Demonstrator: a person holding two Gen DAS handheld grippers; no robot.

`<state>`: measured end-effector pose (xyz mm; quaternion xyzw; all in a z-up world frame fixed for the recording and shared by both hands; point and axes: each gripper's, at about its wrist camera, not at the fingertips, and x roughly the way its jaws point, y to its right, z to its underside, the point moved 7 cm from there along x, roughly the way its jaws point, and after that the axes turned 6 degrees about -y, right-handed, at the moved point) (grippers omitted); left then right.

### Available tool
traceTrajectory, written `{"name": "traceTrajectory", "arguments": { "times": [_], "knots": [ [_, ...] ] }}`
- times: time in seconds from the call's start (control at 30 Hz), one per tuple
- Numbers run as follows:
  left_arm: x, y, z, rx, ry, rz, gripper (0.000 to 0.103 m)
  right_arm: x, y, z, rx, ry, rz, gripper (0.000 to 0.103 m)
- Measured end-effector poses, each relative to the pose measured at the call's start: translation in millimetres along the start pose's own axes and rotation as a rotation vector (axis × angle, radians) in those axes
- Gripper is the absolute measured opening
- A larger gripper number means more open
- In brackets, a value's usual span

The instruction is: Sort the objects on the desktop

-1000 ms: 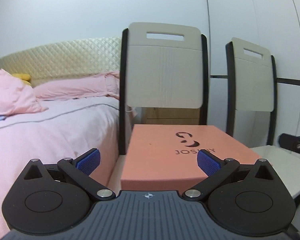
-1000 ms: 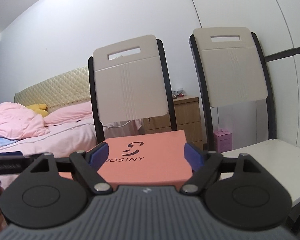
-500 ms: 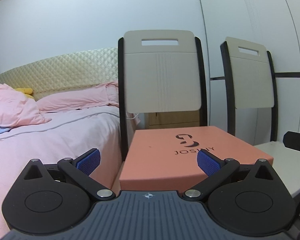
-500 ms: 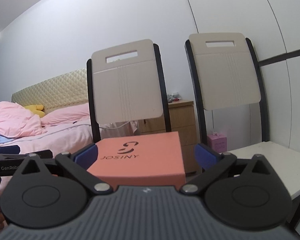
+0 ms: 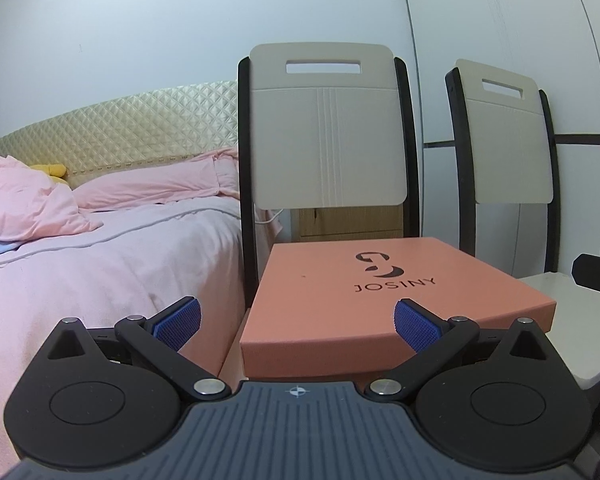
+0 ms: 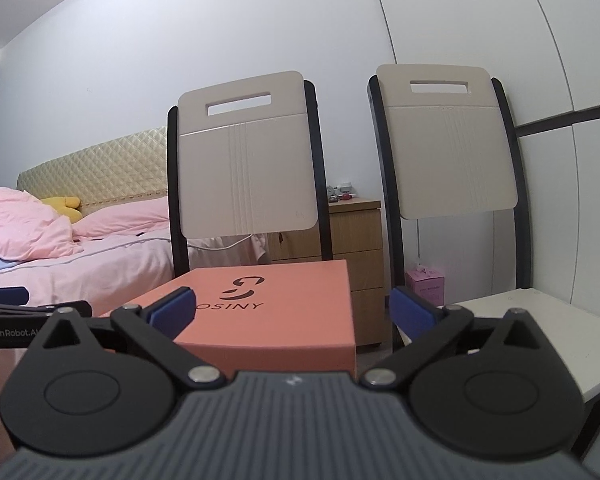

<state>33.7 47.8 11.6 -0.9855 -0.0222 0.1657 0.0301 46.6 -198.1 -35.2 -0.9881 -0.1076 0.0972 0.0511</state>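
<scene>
A salmon-pink box marked JOSINY [image 5: 380,292] lies flat on the seat of the left chair; it also shows in the right wrist view [image 6: 276,312]. My left gripper [image 5: 298,322] is open and empty, held just short of the box's near edge. My right gripper [image 6: 290,310] is open and empty, in front of the box's right near corner. The left gripper's black body [image 6: 24,320] shows at the left edge of the right wrist view.
Two chairs with beige backs [image 6: 246,160] [image 6: 446,140] stand side by side against a white wall. The right chair's white seat [image 6: 528,324] is bare. A bed with pink bedding [image 5: 100,264] is on the left. A wooden nightstand [image 6: 356,240] and a small pink box [image 6: 426,282] stand behind.
Both grippers have drawn back and tilted up a little, so the box looks lower and farther. The right gripper's fingers have opened wider than one second ago.
</scene>
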Motion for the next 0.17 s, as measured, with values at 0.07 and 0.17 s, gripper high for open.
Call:
{"name": "traceTrajectory", "arguments": {
  "times": [0.07,0.17],
  "knots": [
    [0.5,0.2,0.7,0.002,-0.003,0.000,0.103,1.6,-0.7,1.5,-0.004,-0.004,-0.002,0.103],
    [0.3,0.6,1.1,0.001,-0.006,0.006,0.103,2.1,-2.0,2.3,-0.013,-0.004,-0.002,0.103]
  ]
}}
